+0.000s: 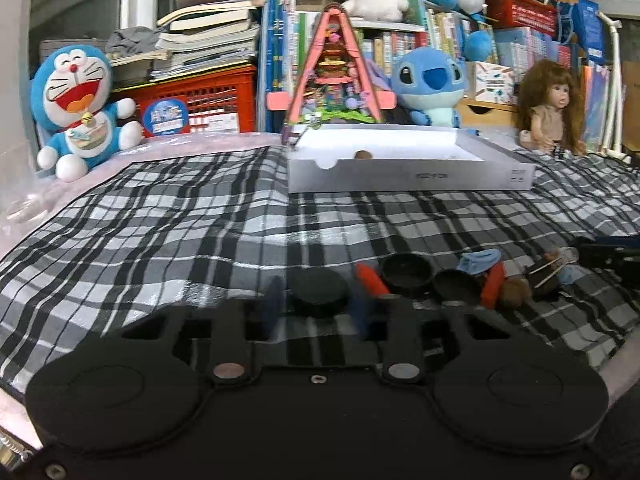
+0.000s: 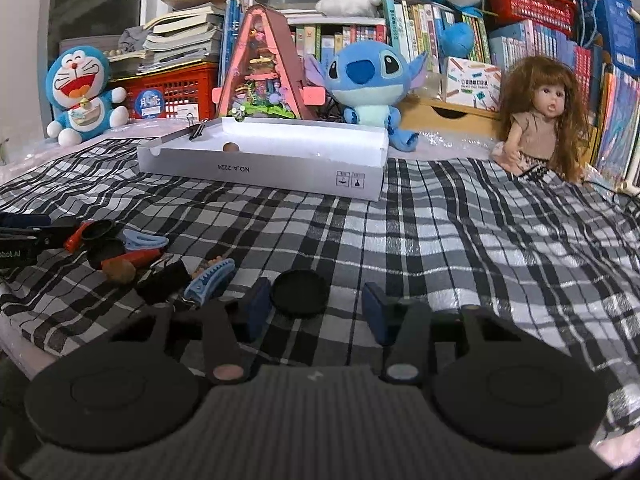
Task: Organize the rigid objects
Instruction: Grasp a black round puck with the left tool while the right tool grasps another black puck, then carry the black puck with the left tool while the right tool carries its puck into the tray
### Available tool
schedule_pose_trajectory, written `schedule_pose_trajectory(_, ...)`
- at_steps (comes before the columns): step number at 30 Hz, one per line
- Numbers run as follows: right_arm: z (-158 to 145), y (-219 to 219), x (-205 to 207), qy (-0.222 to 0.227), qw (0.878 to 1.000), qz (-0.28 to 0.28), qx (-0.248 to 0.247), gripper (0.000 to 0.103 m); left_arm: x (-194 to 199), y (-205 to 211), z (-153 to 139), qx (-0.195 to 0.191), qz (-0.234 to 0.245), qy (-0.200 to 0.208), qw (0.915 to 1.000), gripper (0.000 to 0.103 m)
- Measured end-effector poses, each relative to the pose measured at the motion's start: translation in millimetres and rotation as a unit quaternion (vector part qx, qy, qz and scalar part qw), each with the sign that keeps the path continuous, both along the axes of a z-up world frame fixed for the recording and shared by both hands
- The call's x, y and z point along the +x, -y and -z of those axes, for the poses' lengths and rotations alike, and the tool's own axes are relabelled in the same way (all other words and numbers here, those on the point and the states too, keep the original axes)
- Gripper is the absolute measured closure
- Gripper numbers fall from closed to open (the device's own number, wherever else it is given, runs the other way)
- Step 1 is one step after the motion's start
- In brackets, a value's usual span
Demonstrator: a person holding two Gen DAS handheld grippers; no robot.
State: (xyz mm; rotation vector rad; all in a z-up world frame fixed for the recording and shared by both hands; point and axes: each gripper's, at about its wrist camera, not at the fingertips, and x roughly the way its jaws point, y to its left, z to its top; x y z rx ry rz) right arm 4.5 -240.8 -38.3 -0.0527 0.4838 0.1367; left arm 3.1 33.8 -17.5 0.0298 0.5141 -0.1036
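In the left wrist view a black round cap (image 1: pixel 318 291) lies on the checked cloth, and my left gripper (image 1: pixel 316 307) is shut on it, a blue pad against each side. In the right wrist view another black cap (image 2: pixel 300 294) lies flat between the tips of my right gripper (image 2: pixel 316 312). Its left pad (image 2: pixel 256 312) touches the cap, while the right pad stands clear of it with cloth showing between. A pile of small things (image 1: pixel 472 276) lies between the two grippers: black caps, red clips, blue hair clips (image 2: pixel 210 280) and a brown ball (image 2: pixel 119 270).
A shallow white box (image 1: pixel 408 178) (image 2: pixel 260 168) stands at the far middle of the cloth, holding a brown ball (image 2: pixel 230 147) and a binder clip (image 2: pixel 196 130). Plush toys, a doll (image 2: pixel 540 120), a red crate and books line the back.
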Motion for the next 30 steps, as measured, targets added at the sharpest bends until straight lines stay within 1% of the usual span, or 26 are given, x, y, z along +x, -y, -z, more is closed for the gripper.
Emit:
schedule_pose_trajectory(4, -7, 0, 0, 0.006, 1.0, 0.0, 0.014, 0.067, 1, 1, -10, -0.008, 0.004, 0.004, 1.0, 0.073)
schedule_pose_trajectory(7, -14, -2, 0, 0.017, 1.0, -0.002, 0.011, 0.067, 5, 3, -19, -0.009, 0.006, 0.007, 0.9999, 0.073)
schedule_pose_trajectory(10, -19, -2, 3, 0.017, 1.0, -0.005, 0.014, 0.067, 13, 4, -27, -0.013, 0.011, 0.001, 0.9999, 0.073)
schedule_pose_trajectory(16, -30, -2, 17, 0.01, 1.0, 0.0, 0.026, 0.067, 32, 8, -42, -0.011, 0.016, -0.005, 0.9998, 0.073)
schedule_pose_trajectory(20, -38, -1, 29, 0.007, 1.0, 0.004, 0.027, 0.067, 47, 8, -48, -0.026, 0.015, -0.017, 0.9994, 0.073)
schedule_pose_trajectory(30, -52, 4, 56, -0.009, 0.999, 0.008, 0.046, 0.067, 74, 8, -59, -0.037, 0.015, -0.02, 0.999, 0.073)
